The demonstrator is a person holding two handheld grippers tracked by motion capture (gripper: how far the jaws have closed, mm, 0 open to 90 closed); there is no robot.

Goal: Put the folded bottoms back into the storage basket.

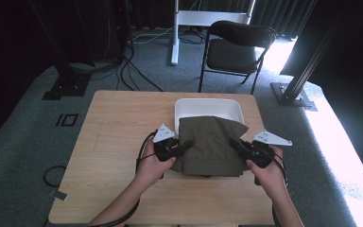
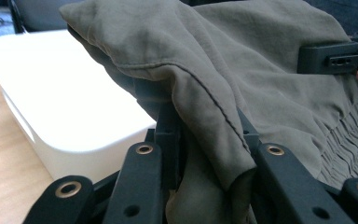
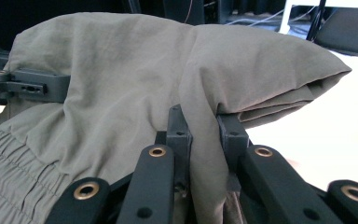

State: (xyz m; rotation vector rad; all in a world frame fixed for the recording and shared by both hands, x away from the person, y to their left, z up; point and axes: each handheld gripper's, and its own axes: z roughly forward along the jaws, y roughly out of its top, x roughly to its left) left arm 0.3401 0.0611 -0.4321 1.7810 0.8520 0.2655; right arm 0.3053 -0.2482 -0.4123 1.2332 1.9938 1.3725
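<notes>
- Table [image 1: 113,142]: one, light wood, occupying the centre of the high view. Around it lies grey carpet with several loose cables [image 1: 132,71] in the upper left of the frame.
- Left gripper [image 1: 185,145]: one, held in the person's left hand [image 1: 152,165], left of centre in the high view. Its jaws are pinching the left edge of the garment; in the left gripper view a fold of cloth runs down between the two black jaws at bottom centre.
- Garment [image 1: 211,146]: one, olive green, folded, at centre of the high view. It hangs between the two grippers, with its far end over the near rim of the bin. An elastic, gathered band [image 2: 349,140] shows at the lower right of the left gripper view.
- Bin [image 1: 208,105]: one, white, rectangular, on the table just above the garment in the high view; upper left in the left gripper view.
- Right gripper [image 1: 232,143]: one, held in the person's right hand [image 1: 267,175], right of centre in the high view. Its jaws are pinching the right edge of the garment; the right gripper view shows cloth clamped between them at bottom centre.
- Folding chair [image 1: 236,47]: one, black, at top centre-right of the high view, beyond the table.
</notes>
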